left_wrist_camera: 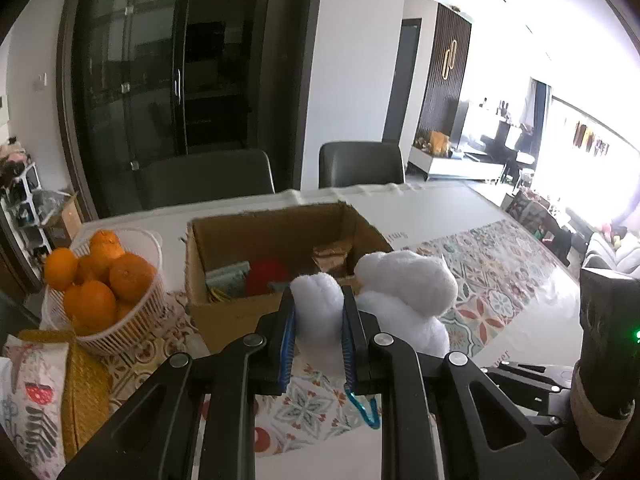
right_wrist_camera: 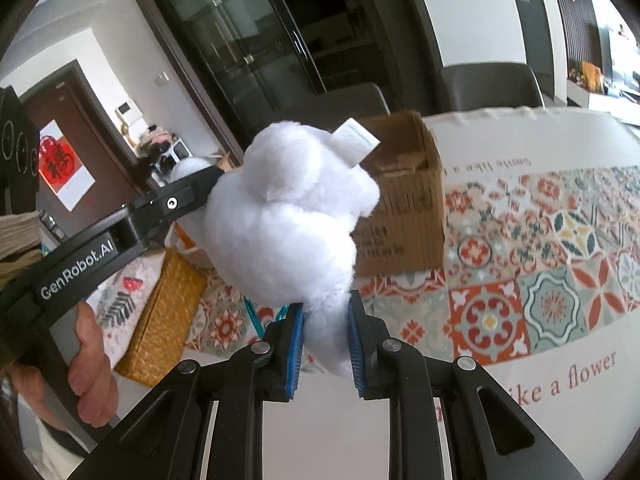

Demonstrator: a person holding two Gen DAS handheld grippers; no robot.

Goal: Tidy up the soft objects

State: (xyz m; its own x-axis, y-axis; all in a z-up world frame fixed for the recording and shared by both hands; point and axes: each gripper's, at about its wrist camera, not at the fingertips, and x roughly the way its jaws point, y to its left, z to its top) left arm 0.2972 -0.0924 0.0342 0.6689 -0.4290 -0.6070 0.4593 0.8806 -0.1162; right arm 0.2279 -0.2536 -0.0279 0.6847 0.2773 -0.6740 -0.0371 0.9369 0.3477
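Observation:
A fluffy white plush toy [left_wrist_camera: 404, 292] hangs in the air above the table, held at two ends. My left gripper [left_wrist_camera: 319, 300] is shut on one of its lobes. My right gripper [right_wrist_camera: 326, 316] is shut on the lower end of the same white plush toy [right_wrist_camera: 288, 224], whose white label sticks up at the top. The left gripper [right_wrist_camera: 200, 184] shows in the right wrist view too, reaching in from the left and pinching the toy's far side. Behind the toy stands an open cardboard box [left_wrist_camera: 240, 240] holding a red soft thing [left_wrist_camera: 266, 274] and other items.
A white basket [left_wrist_camera: 132, 320] of oranges stands left of the box. A woven yellow box [right_wrist_camera: 160, 320] and a patterned cloth bag [left_wrist_camera: 28, 392] lie at the near left. A patterned tablecloth [right_wrist_camera: 540, 280] covers the table. Two dark chairs [left_wrist_camera: 360, 164] stand behind it.

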